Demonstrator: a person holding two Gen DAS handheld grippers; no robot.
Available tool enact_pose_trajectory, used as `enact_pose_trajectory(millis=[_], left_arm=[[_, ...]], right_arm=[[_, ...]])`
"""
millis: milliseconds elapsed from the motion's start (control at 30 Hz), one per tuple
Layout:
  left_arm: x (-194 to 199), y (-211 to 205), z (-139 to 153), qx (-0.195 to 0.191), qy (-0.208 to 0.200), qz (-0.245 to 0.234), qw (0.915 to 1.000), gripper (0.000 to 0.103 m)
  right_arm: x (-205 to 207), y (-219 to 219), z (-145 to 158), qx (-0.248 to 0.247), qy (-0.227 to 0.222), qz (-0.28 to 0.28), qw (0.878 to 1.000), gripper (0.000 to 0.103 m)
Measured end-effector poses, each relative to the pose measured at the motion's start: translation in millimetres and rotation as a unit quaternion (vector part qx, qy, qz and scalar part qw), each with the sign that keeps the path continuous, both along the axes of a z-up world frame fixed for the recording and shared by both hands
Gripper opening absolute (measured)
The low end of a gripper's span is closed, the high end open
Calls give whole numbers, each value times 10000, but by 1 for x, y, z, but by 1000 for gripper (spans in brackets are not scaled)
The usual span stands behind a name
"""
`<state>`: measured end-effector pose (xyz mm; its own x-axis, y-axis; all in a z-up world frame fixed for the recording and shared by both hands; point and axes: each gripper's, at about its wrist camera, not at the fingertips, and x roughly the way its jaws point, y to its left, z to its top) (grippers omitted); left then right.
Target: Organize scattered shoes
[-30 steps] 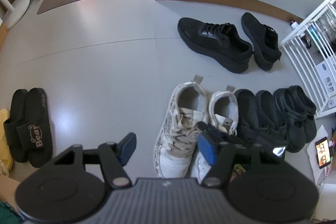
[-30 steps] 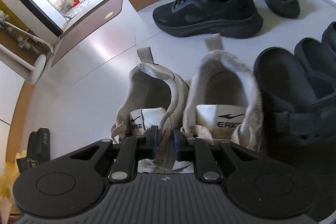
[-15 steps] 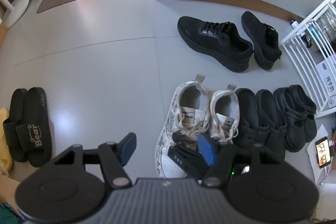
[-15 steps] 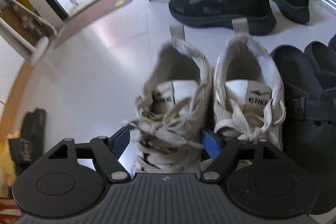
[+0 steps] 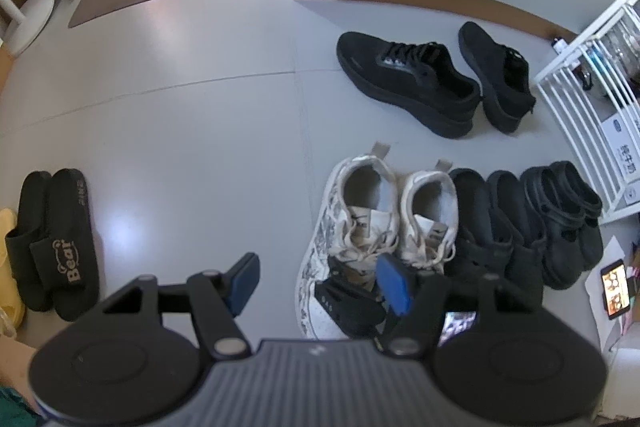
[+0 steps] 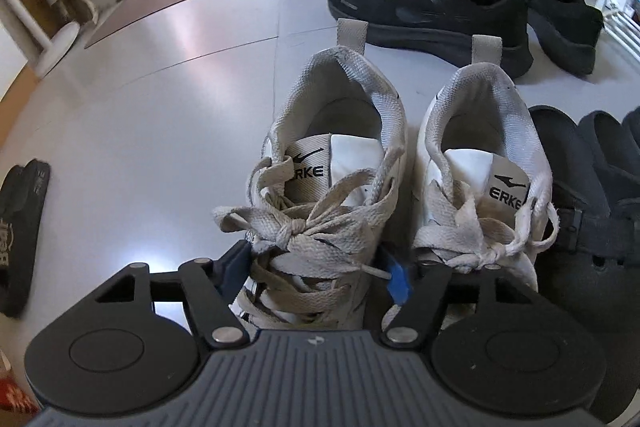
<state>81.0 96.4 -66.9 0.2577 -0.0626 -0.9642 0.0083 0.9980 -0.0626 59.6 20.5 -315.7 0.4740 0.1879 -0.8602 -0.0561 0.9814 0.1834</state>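
Left wrist view is showing the floor carrying a row: the white sneakers are sitting heel to heel as a pair, and everything else is best placed from them. Black clogs are lining up just beside them toward the white rack, likely for tidiness. Black sneakers are lying beyond them, splayed apart, and black slides are resting well apart on the other side. The right gripper is straddling the nearer white sneaker's laces with fingers spread either side, seemingly not squeezing. The left gripper is hovering, fingers spread and empty.
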Motion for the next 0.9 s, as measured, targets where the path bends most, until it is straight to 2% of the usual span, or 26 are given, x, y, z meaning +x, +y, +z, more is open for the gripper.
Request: enact_pose_trajectory(millis=[233, 367, 500, 600, 733, 900], left_arm=[[6, -15, 6, -9, -87, -93, 9999, 67], [9, -22, 9, -66, -109, -112, 9999, 67], [11, -25, 10, -61, -125, -95, 9999, 68], [12, -31, 15, -67, -195, -57, 9998, 68], [12, -39, 27, -238, -384, 13, 9990, 68], [11, -45, 44, -443, -578, 50, 9973, 69]], right_arm=[[-7, -8, 2, -3, 151, 395, 9991, 68], [-12, -11, 4, 16, 241, 587, 9980, 71], [-14, -21, 11, 379, 340, 639, 9967, 75], [-14, -34, 22, 741, 488, 543, 9946, 77], [-16, -42, 39, 754, 489, 528, 9946, 77], [-12, -55, 80, 755, 390, 415, 9955, 77]])
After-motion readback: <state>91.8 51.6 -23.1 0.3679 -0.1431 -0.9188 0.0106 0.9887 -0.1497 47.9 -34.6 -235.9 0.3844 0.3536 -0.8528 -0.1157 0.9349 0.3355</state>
